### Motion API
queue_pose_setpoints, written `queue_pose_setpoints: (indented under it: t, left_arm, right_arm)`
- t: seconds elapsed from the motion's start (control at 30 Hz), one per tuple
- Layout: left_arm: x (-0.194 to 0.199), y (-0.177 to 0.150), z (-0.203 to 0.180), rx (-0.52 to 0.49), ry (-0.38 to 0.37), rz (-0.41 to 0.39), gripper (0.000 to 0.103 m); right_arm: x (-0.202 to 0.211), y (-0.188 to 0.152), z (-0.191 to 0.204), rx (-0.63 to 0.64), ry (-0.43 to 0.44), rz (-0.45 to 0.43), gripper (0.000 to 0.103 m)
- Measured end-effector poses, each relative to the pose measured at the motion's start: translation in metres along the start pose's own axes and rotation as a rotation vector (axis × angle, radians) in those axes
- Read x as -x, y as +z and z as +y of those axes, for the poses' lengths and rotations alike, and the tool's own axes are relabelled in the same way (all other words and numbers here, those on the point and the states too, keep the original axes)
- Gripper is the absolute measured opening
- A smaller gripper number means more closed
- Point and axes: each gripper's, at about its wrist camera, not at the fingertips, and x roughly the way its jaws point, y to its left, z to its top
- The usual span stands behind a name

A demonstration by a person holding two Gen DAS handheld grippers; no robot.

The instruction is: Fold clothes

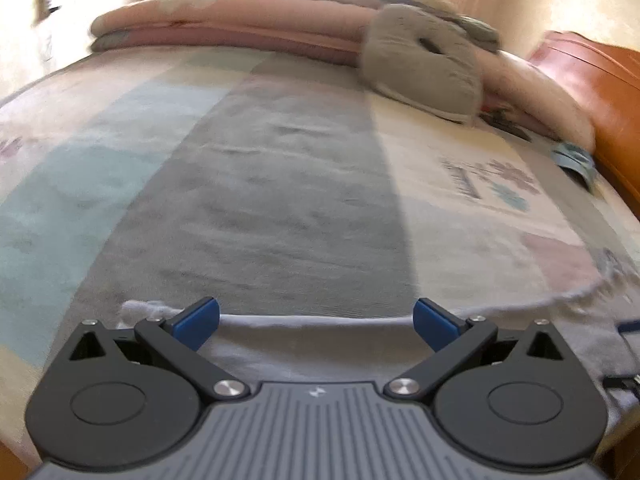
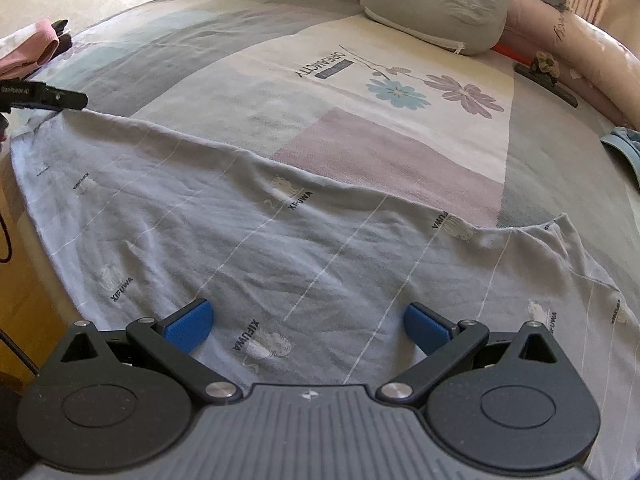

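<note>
A pale blue-grey garment (image 2: 256, 240) with thin white lines and small "XIFUWA" prints lies spread flat across the near part of the bed. My right gripper (image 2: 308, 326) hovers open just above its near portion, blue pads wide apart, nothing between them. In the left wrist view the same garment's edge (image 1: 316, 322) runs between the blue pads of my left gripper (image 1: 316, 316), which is open at the garment's left end. That left gripper shows as a dark tip (image 2: 48, 98) at the garment's far left corner.
The bed cover (image 2: 360, 92) has grey, cream, pink and teal panels with a flower print. A grey cushion (image 2: 436, 12) and rolled pink bedding (image 1: 224, 24) lie at the far end. An orange wooden headboard (image 1: 600, 92) stands right; pink folded cloth (image 2: 28, 48) sits far left.
</note>
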Motion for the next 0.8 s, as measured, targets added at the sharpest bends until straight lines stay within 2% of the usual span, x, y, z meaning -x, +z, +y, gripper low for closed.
queue_pose_setpoints:
  t: [0.17, 0.33, 0.43, 0.57, 0.7, 0.73, 0.8]
  left_arm:
    - [0.004, -0.02, -0.027, -0.075, -0.126, 0.074, 0.102]
    - [0.012, -0.043, -0.029, -0.064, -0.1, 0.113, 0.102]
    - [0.017, -0.035, -0.03, -0.027, -0.115, 0.107, 0.102]
    - [0.005, -0.015, -0.05, -0.052, -0.213, 0.069, 0.102]
    - [-0.018, -0.004, -0.07, -0.089, -0.267, 0.068, 0.102]
    - [-0.024, -0.004, -0.072, -0.086, -0.27, 0.076, 0.102]
    - [-0.038, -0.005, -0.07, -0.059, -0.228, 0.102, 0.102]
  right_arm:
    - [0.0, 0.001, 0.0, -0.001, 0.001, 0.004, 0.103]
    - [-0.001, 0.0, 0.0, -0.003, -0.001, 0.002, 0.103]
    - [-0.001, 0.0, 0.0, -0.003, -0.002, -0.002, 0.103]
    - [0.0, -0.001, 0.0, -0.002, -0.002, -0.008, 0.103]
    - [0.001, -0.003, 0.001, -0.002, -0.007, -0.019, 0.103]
    - [0.001, -0.004, 0.001, -0.002, -0.008, -0.022, 0.103]
    - [0.002, -0.005, 0.001, -0.002, -0.007, -0.031, 0.103]
